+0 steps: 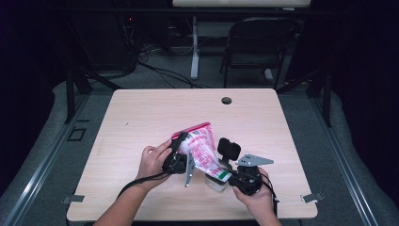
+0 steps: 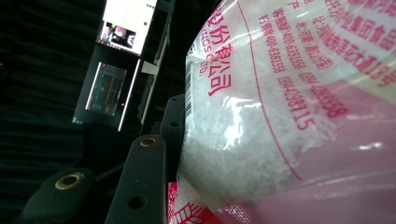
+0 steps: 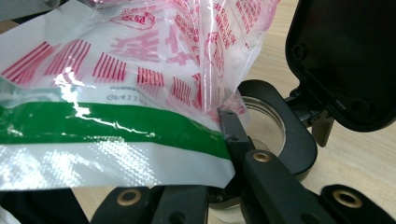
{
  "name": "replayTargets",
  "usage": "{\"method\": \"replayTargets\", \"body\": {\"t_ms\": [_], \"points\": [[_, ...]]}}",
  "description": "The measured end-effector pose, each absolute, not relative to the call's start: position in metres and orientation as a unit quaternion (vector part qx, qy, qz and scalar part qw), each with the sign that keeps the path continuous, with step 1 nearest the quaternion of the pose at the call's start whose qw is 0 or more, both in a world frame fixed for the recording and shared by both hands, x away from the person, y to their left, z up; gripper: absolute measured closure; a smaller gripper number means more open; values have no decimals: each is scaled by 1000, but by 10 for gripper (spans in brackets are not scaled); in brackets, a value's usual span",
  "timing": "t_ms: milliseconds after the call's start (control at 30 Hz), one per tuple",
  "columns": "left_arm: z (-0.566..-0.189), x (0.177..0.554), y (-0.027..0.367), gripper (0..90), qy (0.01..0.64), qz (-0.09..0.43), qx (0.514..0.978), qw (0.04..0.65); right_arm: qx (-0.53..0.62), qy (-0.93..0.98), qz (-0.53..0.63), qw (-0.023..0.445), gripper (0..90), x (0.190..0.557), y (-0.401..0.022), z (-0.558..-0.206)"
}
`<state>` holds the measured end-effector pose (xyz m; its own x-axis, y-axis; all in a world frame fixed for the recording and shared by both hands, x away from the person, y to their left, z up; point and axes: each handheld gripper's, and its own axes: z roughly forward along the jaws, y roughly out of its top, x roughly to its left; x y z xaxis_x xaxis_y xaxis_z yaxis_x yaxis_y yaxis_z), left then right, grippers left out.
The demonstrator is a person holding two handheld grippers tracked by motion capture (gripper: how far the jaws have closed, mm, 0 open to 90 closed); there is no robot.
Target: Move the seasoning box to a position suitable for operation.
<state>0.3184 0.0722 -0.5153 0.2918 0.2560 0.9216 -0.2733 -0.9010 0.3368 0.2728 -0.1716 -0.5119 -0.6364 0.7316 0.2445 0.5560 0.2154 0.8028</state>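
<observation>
Near the table's [image 1: 141, 113] front edge, our left gripper [image 1: 178, 153] clamps the tilted bag [image 1: 202, 148]; our right gripper [image 1: 237, 176], closed around the jar [image 3: 261, 128], steadies it. Next: tip further.

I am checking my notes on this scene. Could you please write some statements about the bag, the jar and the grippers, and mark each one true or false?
1. The left gripper holds the plastic bag at its upper end. True.
2. The bag's print is blue. False: it is red and pink, with a green stripe near the lower edge.
3. The bag holds white grains. True.
4. The bag lies flat on the table. False: it is held up, tilted down toward a small clear jar.
5. The jar's black lid is open. True.
</observation>
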Motion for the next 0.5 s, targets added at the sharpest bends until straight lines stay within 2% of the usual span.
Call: {"method": "replayTargets", "body": {"t_ms": [500], "points": [[-512, 313, 70, 663, -17, 610, 766, 204, 417, 776, 464, 92, 900, 274, -172, -514]]}}
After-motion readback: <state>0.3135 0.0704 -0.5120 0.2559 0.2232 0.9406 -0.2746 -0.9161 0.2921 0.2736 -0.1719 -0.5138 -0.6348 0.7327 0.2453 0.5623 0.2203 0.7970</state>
